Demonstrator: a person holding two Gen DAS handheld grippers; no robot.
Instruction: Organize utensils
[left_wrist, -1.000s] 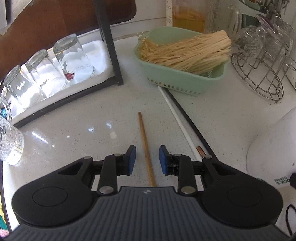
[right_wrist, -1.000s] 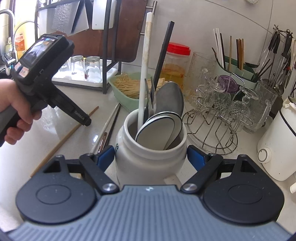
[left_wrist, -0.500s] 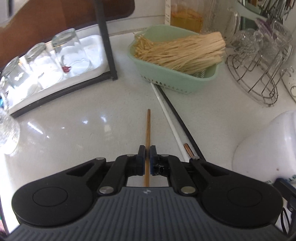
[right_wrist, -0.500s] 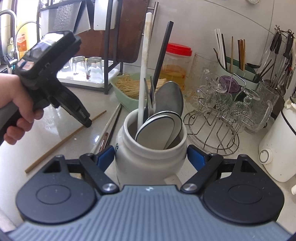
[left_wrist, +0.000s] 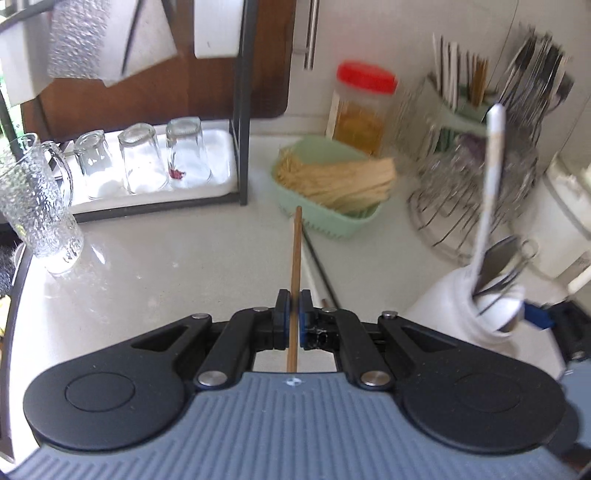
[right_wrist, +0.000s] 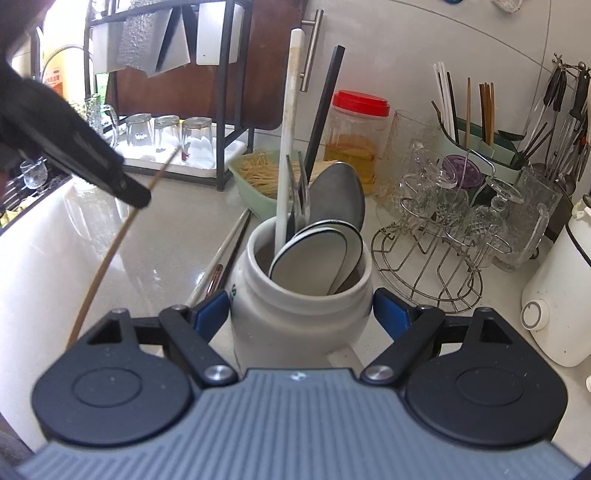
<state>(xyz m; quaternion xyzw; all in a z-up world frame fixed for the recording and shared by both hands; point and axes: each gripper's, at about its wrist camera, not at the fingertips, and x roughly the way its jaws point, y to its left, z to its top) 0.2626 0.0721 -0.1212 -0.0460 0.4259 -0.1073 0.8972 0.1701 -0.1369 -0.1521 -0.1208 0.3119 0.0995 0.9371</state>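
Note:
My left gripper (left_wrist: 294, 295) is shut on a thin wooden chopstick (left_wrist: 296, 251), which points forward above the white counter. In the right wrist view that chopstick (right_wrist: 107, 254) hangs slanted in the air from the left gripper (right_wrist: 136, 195). A white ceramic jar (right_wrist: 295, 325) stands between the blue pads of my right gripper (right_wrist: 301, 299), which press on its two sides. The jar holds spoons (right_wrist: 317, 254), a fork, a long white handle (right_wrist: 290, 129) and a black handle. The jar (left_wrist: 461, 306) shows blurred at the right of the left wrist view.
A white chopstick (right_wrist: 225, 254) and a black one lie on the counter left of the jar. Behind stand a green basket (right_wrist: 240, 188) of straw-like sticks, a red-lidded jar (right_wrist: 356, 136), a wire glass rack (right_wrist: 436, 266), a utensil caddy (right_wrist: 476, 144), upturned glasses (left_wrist: 140, 158) and a white appliance (right_wrist: 557, 302).
My left gripper shut on the wooden chopstick, then lifted it off the counter and swung toward the jar. The right gripper stayed still around the jar.

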